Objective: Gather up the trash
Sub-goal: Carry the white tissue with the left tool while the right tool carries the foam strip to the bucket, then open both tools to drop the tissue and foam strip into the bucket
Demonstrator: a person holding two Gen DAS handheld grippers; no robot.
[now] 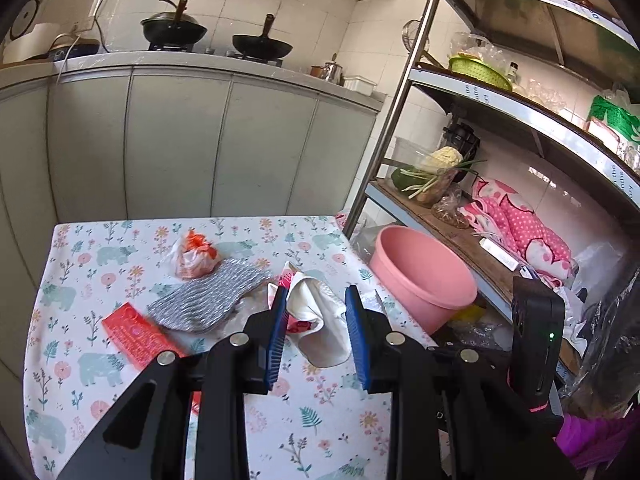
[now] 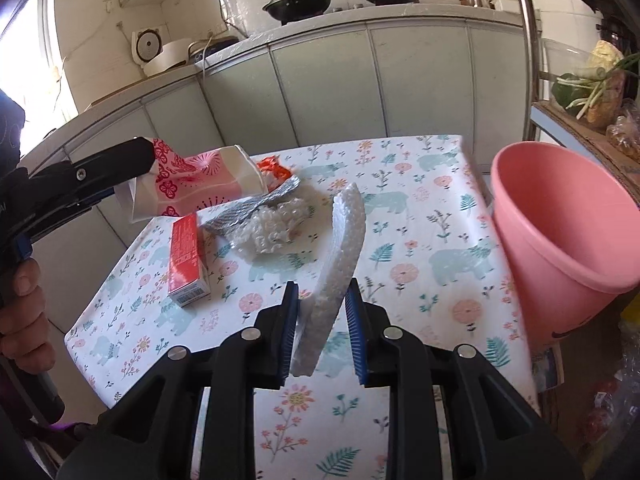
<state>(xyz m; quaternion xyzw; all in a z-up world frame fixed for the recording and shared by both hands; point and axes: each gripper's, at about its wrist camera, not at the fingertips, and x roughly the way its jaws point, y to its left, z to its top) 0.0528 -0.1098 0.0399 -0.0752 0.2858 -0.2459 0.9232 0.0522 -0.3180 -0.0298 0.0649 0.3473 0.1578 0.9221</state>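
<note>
Both claws had trash lifted: the left claw (image 1: pixel 316 322) gripped a pink-and-white paper cup (image 1: pixel 320 320), the right claw (image 2: pixel 322 322) clamped a foam strip (image 2: pixel 340 264). The pink bucket (image 2: pixel 560 216) looked empty. A red box (image 2: pixel 186 260), foil and bags remained on the table (image 2: pixel 420 208); its print was unreadable.

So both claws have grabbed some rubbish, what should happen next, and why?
Probably swing the right gripper over the pink basin and let go: it grips the white foam strip, lifted off the table, and the basin sits just beside it. The left gripper, holding the crumpled paper cup, could follow.
</note>
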